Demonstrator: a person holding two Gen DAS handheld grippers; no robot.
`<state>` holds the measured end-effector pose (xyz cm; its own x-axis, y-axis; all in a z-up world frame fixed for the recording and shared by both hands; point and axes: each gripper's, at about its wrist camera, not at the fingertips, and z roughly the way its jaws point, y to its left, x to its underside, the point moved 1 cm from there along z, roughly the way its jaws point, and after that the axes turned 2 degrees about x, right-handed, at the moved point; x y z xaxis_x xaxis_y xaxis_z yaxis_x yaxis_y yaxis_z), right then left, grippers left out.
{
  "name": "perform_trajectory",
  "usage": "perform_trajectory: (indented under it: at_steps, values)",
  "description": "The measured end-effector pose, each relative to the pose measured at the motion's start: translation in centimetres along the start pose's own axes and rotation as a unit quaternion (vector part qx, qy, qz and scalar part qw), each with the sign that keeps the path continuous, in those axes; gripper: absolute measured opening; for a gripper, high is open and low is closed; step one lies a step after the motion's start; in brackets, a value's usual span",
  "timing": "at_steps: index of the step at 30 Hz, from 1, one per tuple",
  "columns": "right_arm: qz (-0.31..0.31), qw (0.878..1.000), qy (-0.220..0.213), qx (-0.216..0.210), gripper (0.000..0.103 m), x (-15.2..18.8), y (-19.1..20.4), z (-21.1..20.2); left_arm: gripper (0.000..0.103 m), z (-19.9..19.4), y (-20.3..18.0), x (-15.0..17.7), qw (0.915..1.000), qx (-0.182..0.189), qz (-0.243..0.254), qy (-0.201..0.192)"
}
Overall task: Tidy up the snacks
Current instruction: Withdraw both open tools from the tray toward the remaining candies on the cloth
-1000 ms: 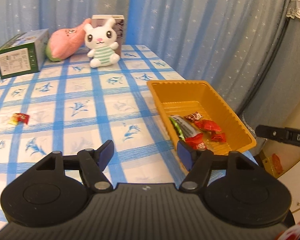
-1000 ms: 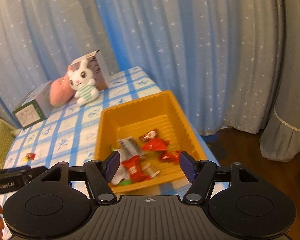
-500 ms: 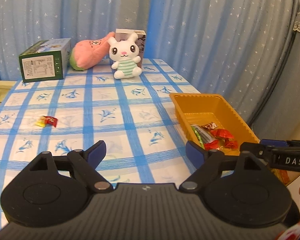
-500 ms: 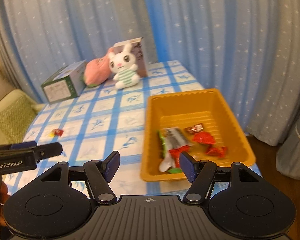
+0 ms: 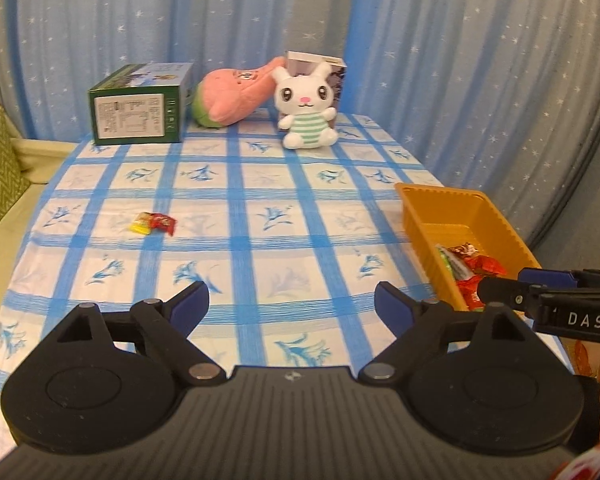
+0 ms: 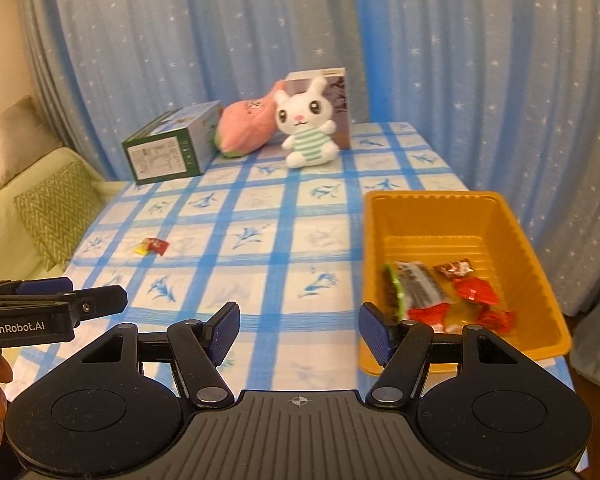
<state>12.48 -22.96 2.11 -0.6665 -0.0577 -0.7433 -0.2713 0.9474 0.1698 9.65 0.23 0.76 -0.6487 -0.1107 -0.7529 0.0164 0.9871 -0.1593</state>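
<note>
A red-and-yellow snack packet [image 5: 153,222] is seen lying alone on the checked tablecloth [image 5: 260,208], well apart from the orange tray [image 6: 540,256] of wrapped snacks [image 6: 440,292]. The left gripper [image 5: 291,300] is tilted downward, jaws opening, nothing between them. The right gripper [image 6: 299,328] is parted and empty beside the tray.

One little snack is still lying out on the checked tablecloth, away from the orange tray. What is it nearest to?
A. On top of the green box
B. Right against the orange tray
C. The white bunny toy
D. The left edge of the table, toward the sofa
D: the red and yellow snack lies on the tablecloth toward its sofa side, far across from the orange tray and well in front of the green box and the bunny toy.
</note>
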Motion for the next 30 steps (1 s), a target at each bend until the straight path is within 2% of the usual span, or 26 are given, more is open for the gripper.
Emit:
perform_trajectory:
  at_steps: [16,30]
  values:
    - [-0.040,0.999,0.019,-0.031,0.066,-0.6,5.5,3.8,0.088,-0.8,6.2,-0.3,0.9982,-0.046,-0.037,-0.009]
    - [-0.054,0.997,0.032,-0.052,0.066,-0.9,7.8,8.3,0.088,1.4,10.5,-0.4,0.9959,-0.071,-0.056,-0.003]
